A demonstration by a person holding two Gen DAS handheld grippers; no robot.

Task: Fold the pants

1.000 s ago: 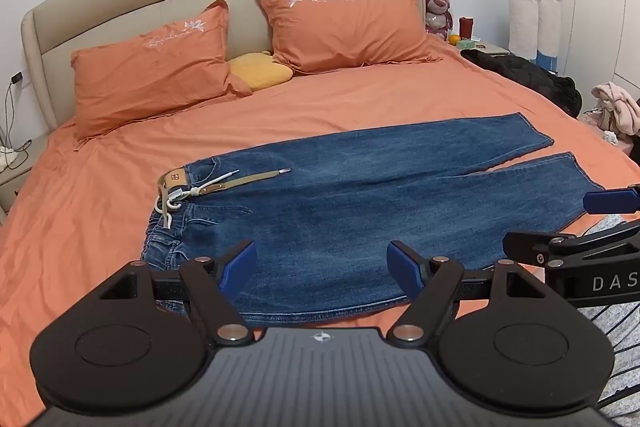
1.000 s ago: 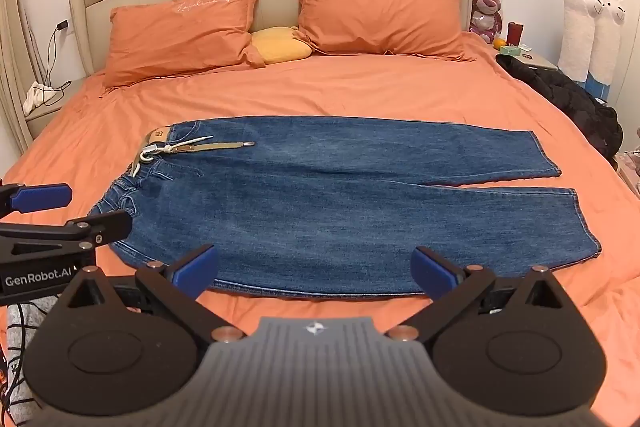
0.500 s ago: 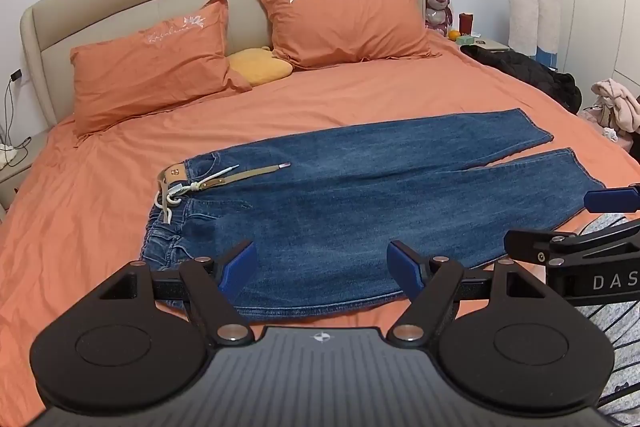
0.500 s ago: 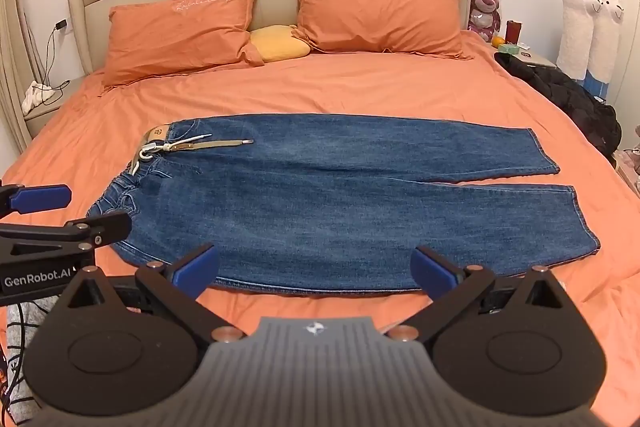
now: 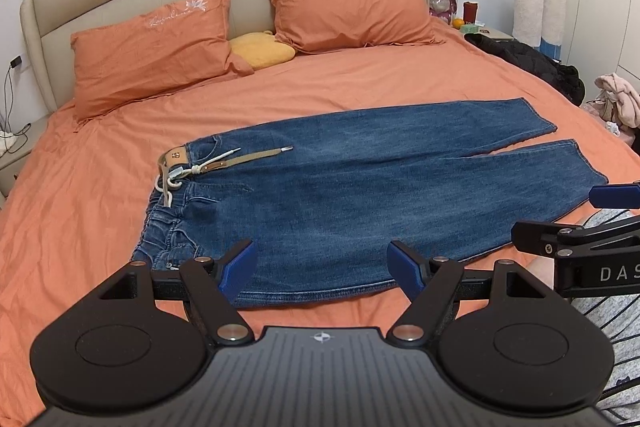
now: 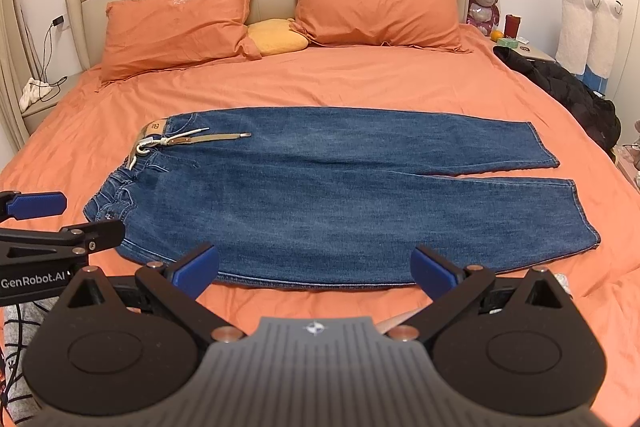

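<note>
A: Logging the scene: we found the pants (image 6: 320, 195) spread flat on the orange bed sheet (image 6: 360, 83), unfolded, waistband toward the side of the left pillow (image 6: 176, 23), both legs running out toward the side of the right pillow (image 6: 376, 7). A tan belt (image 6: 200, 139) and a white cord (image 6: 140, 151) lay loose on the denim by the waistband.

B: Tool state?

A: We noted the left gripper (image 5: 320, 267) hovering over the near edge of the pants by the waistband, fingers spread apart and holding nothing. The right gripper (image 6: 316, 267) hung over the same near edge, farther toward the hems, fingers likewise wide and empty. Neither touched the cloth.

B: Step in hand, as we judged it?

A: Approach for the first fold, near leg over far leg. We judged it best to pinch only the near seam, one gripper beside the waistband, the other near the hem (image 6: 584, 219), and lift both ends level so the leg travelled as one sheet.

B: Risks?

A: We thought the loose belt could bunch under the fold, and catching the sheet with the denim would drag it. The heavy denim seemed likely to sag between the two grips.
</note>
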